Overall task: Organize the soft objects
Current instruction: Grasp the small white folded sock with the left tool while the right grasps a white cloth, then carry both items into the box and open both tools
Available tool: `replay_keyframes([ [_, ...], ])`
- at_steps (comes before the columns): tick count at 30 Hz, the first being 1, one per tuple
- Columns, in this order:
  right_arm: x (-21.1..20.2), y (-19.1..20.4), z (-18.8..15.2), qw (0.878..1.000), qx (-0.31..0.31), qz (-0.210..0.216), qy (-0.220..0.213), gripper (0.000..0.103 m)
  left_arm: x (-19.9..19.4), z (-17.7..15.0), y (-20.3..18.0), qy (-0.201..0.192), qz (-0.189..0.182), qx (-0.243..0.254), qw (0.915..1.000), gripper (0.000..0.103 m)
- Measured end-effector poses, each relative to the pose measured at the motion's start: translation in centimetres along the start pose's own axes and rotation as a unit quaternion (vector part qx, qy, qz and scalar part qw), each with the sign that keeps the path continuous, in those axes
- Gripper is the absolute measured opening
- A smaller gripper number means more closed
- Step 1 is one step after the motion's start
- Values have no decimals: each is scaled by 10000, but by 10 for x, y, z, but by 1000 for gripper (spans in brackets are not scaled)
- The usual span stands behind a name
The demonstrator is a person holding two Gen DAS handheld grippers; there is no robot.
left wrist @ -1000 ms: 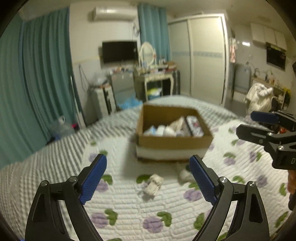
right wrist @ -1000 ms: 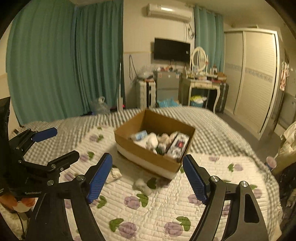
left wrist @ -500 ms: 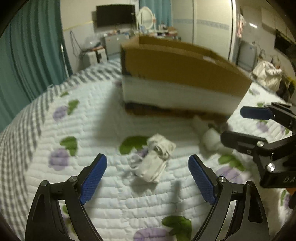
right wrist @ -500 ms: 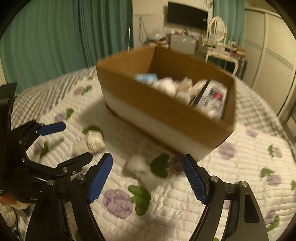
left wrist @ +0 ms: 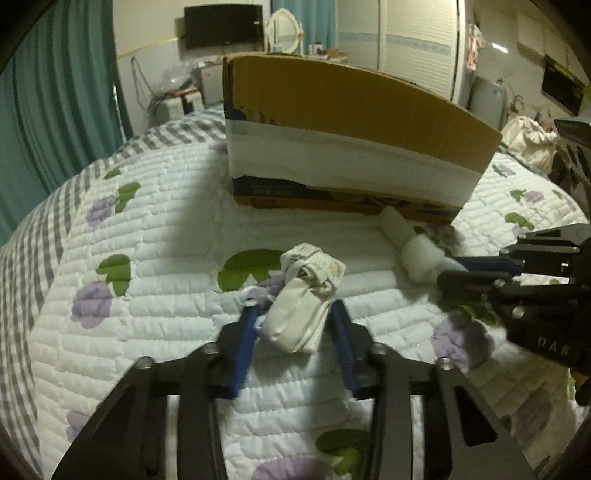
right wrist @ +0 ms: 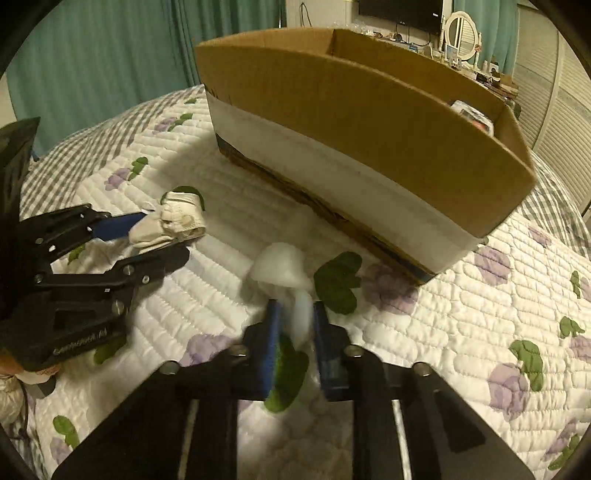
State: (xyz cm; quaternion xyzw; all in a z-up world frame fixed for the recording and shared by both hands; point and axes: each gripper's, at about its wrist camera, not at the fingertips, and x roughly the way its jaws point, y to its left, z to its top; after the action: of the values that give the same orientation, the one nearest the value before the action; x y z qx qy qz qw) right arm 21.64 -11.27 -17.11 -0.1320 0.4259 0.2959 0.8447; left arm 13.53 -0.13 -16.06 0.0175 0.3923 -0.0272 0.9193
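Cardboard box (left wrist: 354, 122) contents hidden; right tongs (right wrist: 295, 317) blurred.

Teal curtains (left wrist: 55, 96) hang at the left. At top centre a dark TV (left wrist: 224, 25) is on the pale wall beside an oval mirror (left wrist: 283, 31). A white wardrobe (left wrist: 413, 44) stands upper right. A floral quilted bed (left wrist: 147, 258) fills the lower frame.

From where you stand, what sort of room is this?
Most likely a bedroom in a home: a bed with a quilted floral bedspread, a vanity mirror beside a wall-mounted TV, and a tall sliding wardrobe.
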Motion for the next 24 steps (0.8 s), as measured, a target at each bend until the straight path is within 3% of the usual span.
replay_keyframes([
  [2,-7,1,-3,10000,-23,5,-12,8,-6,-2,-3,18,-79,5,10000,29],
  [12,-45,30,-18,9998,-72,-95,-179,7,-48,-7,-1,-90,-237,-86,9996,29],
  [24,-145,59,-34,9958,9,-322,-860,7,-125,4,-11,-440,-378,-130,9982,29],
])
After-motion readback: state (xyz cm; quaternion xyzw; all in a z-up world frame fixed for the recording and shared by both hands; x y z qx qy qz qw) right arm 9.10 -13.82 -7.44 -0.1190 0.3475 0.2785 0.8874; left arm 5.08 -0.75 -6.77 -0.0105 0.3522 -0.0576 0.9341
